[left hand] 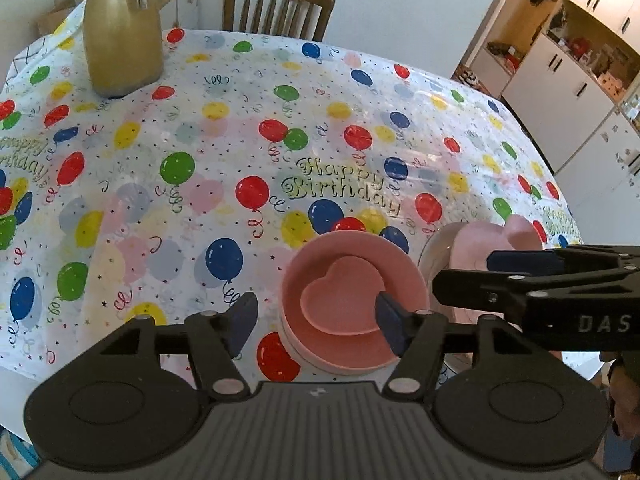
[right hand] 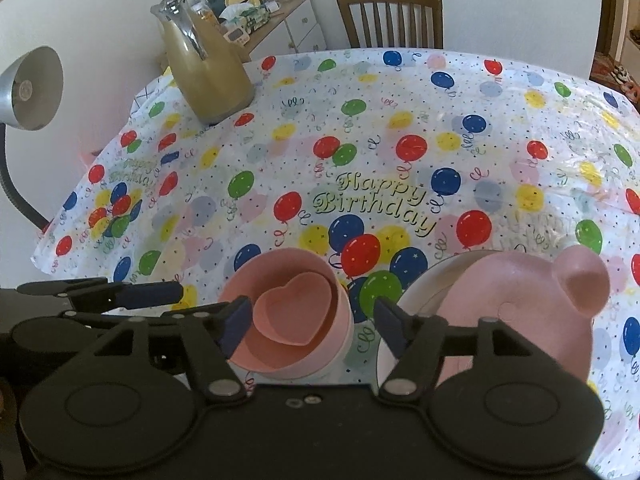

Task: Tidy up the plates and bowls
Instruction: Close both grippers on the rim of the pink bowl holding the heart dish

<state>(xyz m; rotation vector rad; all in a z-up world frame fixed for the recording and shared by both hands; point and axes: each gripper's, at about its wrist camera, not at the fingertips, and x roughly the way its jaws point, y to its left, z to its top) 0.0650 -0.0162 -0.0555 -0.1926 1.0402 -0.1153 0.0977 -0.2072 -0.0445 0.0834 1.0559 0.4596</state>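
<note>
Hovering above the table's near edge, the left gripper (left hand: 316, 320) is standing with its jaws spread and nothing pressed between the pads. In the left wrist view the left fingertip (left hand: 242, 322) is sitting over bare balloon tablecloth (left hand: 168, 208), at about 9 o'clock from the stack. The right fingertip (left hand: 390, 328) is overlapping the pink round bowl (left hand: 308, 276) at its 4 o'clock rim; whether it touches cannot be told. That bowl is holding a pink heart-shaped bowl (left hand: 340, 300), nested upright with its point toward 5 o'clock. A paler bowl is showing beneath the round one as a thin lower rim.

Moving rightward, the right gripper (right hand: 310, 326) is likewise released, jaws apart and gripping nothing. In the right wrist view its left fingertip (right hand: 236, 324) is lying across the round bowl's 8 o'clock edge. Its right fingertip (right hand: 390, 330) is overlapping the white plate (right hand: 420, 284) at about 8 o'clock. The gap between the two stacks is falling between the fingers.

On the white plate a pink bear-shaped plate (right hand: 512, 304) is resting, one round ear at 1 o'clock. The two stacks are sitting just beside each other, apart.

Farther back, at 11 o'clock, a glass carafe (right hand: 204, 68) is holding a tan liquid. A wooden chair (right hand: 390, 20) is standing at 12 o'clock behind the table.
</note>
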